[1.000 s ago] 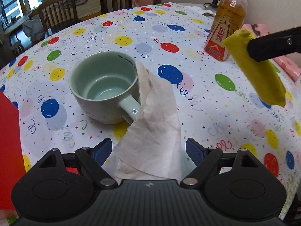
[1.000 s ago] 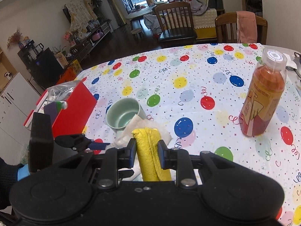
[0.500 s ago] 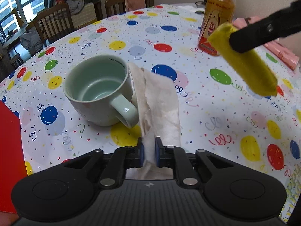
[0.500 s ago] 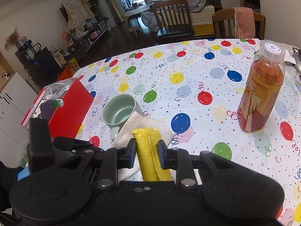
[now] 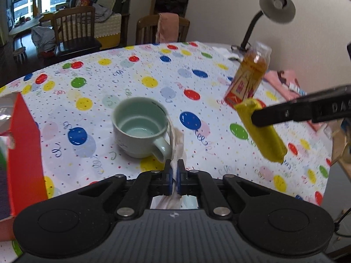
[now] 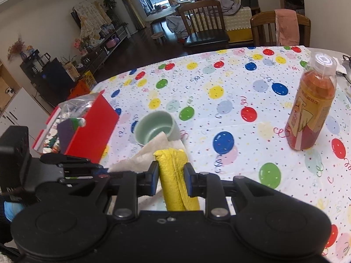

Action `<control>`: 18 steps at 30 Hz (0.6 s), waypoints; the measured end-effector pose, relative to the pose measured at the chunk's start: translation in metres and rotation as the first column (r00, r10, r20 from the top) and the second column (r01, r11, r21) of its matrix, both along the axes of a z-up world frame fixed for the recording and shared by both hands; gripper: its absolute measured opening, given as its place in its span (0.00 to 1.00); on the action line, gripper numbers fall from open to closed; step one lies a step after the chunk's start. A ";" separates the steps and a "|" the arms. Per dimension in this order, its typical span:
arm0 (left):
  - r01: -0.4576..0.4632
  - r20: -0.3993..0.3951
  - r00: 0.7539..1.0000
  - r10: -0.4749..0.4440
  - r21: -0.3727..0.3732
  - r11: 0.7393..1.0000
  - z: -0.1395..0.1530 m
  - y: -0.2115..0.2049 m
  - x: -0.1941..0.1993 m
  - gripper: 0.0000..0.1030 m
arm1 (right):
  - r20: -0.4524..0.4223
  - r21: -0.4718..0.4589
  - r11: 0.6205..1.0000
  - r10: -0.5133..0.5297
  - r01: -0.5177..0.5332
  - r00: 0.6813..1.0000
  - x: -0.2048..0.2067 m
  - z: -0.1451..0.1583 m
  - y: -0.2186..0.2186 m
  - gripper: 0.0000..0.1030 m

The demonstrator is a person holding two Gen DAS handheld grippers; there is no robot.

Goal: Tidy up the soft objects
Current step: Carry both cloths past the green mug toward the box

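Plastic cloth: the table (image 5: 131,81) I work over wears a white cover printed with balloons in red, blue, green and yellow, with small curls and stars between them.
Cup: a pale green mug (image 5: 140,129) stands on the cover, empty, its handle turned towards my left tool.
Left tool: my left gripper (image 5: 174,171) is clamped on a white paper towel (image 5: 176,144); its blue pads meet on the sheet, which runs from the pads up to the mug's rim and hangs loose below them.
Right tool: my right gripper (image 6: 171,175) is clamped on a rolled yellow cloth (image 6: 173,175); in the left view I see that roll held above the cover, tilted, just in front of the bottle.
Bottle: a capped drink bottle (image 6: 311,107) with amber liquid stands upright on the right side of the table, well apart from the mug.
Box: a red box (image 6: 87,129) sits at the table's left edge near the mug, with clear plastic wrap and mixed small things in it that I cannot make out.
Lamp: a grey gooseneck lamp (image 5: 276,6) rises at the far right of the table.
Chairs: two wooden chairs (image 6: 204,22) stand behind the table; a pink towel (image 6: 286,27) hangs over the back of the right one.
Room: dark floor, large windows at the back, a sofa piled with textiles, a low cabinet along the left wall.
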State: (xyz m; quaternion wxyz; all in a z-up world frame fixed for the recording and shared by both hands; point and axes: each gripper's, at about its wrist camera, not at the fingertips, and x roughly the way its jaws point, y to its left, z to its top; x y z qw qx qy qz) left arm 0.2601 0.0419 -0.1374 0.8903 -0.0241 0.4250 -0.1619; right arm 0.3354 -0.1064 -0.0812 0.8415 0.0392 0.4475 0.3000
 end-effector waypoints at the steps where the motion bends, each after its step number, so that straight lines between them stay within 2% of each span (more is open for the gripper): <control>1: -0.011 0.004 1.000 0.011 -0.014 1.000 0.005 0.006 -0.002 0.03 | 0.004 0.002 1.000 0.002 -0.002 1.000 -0.002 0.003 0.003 0.22; 7: -0.067 0.013 0.998 0.068 -0.086 0.994 0.033 0.043 -0.012 0.03 | 0.028 0.024 0.999 0.026 -0.027 0.999 -0.014 0.018 0.026 0.22; 18: -0.195 0.064 0.977 0.205 -0.139 0.971 0.092 0.130 -0.039 0.03 | 0.102 0.052 0.991 0.116 -0.121 0.988 -0.027 0.058 0.085 0.22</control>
